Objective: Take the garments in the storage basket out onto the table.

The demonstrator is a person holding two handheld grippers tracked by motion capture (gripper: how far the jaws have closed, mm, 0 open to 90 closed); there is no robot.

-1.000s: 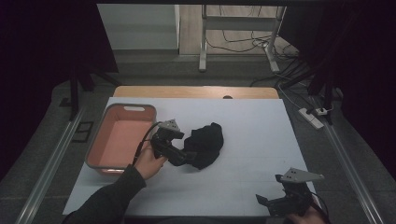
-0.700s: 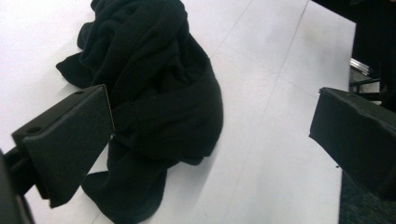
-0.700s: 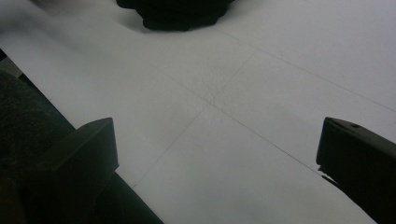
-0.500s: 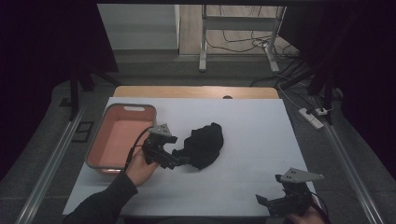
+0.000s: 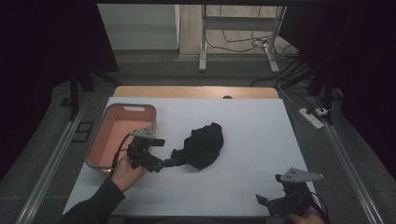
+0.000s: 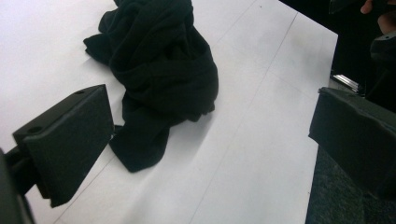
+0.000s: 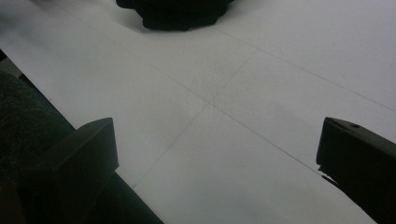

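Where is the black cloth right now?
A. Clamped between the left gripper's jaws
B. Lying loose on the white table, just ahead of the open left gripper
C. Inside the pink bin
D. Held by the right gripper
B: the black cloth lies bunched on the white table, the left gripper open with nothing between its jaws, beside the pink bin.

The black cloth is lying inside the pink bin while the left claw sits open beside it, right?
Not quite. The black cloth lies on the white table, beside the pink bin, as the high view shows. The left claw is indeed open beside it.
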